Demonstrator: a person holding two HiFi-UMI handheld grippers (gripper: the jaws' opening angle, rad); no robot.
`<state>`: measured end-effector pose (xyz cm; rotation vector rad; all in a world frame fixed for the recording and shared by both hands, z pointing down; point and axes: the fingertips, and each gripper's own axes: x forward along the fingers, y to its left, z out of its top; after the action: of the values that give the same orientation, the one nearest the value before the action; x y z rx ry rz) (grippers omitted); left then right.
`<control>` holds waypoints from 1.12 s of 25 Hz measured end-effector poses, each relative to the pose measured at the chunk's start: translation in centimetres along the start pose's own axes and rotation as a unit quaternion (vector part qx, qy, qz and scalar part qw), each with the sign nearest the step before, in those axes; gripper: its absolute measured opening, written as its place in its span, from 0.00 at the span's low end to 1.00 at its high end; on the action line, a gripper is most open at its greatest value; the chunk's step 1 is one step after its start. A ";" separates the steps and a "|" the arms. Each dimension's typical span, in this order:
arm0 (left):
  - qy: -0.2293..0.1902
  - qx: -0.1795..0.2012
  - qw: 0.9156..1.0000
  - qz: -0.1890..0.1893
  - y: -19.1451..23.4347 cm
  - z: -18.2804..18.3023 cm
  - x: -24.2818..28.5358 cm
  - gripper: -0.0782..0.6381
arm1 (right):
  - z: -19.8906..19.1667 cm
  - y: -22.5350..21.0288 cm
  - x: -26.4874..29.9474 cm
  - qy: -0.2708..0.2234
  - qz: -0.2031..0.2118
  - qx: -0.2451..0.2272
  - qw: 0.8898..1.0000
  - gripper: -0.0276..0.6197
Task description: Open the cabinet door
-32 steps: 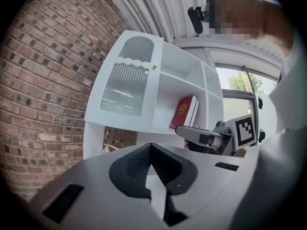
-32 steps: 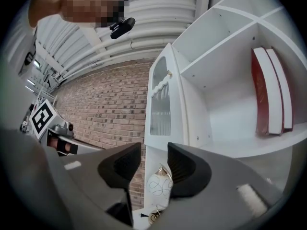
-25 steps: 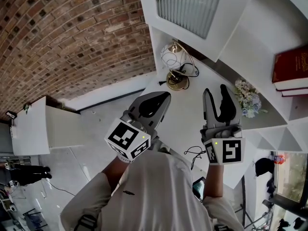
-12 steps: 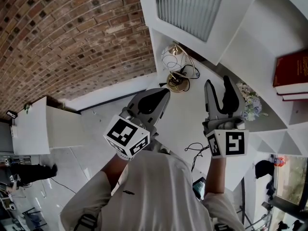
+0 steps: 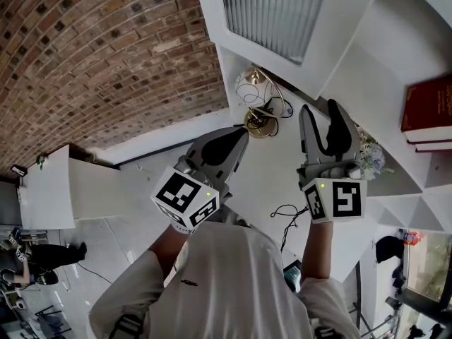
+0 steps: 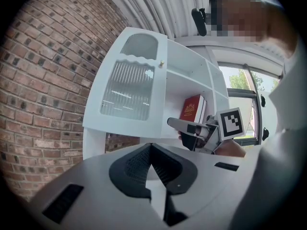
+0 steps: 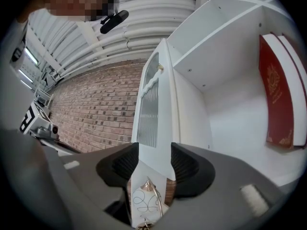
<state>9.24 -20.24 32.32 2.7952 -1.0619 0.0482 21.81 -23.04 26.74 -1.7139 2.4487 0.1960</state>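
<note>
Standing open, the cabinet door (image 5: 272,13) was seen at 11 o'clock from the right gripper (image 5: 320,110). Its jaws had just been opening and were found released, with nothing pinched between them. The left gripper (image 5: 239,136) jaws were found clenched on nothing, with the lamp (image 5: 256,94) at 1 o'clock.

readable text: none | red book (image 7: 277,95): gold cover print too small to read

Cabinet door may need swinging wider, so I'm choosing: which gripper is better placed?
Right gripper: its fingers, just opened, have the cabinet door's lower edge showing between them; the left gripper is shut.
</note>
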 end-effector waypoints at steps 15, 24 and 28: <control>0.002 -0.005 1.000 0.004 1.0 0.0 1.4 0.12 | -0.9 -1.5 2.4 0.005 0.000 0.006 1.000 0.36; 0.003 -0.003 1.000 0.004 1.3 0.2 1.8 0.12 | -1.2 -2.2 3.2 0.008 -0.005 0.009 1.000 0.36; 0.003 -0.005 1.000 0.003 1.4 0.1 1.9 0.12 | -1.3 -2.7 3.6 0.008 -0.011 0.007 1.000 0.36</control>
<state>9.72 -22.52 32.55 2.7810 -1.0667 0.0526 23.12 -27.50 27.22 -1.7435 2.4353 0.1632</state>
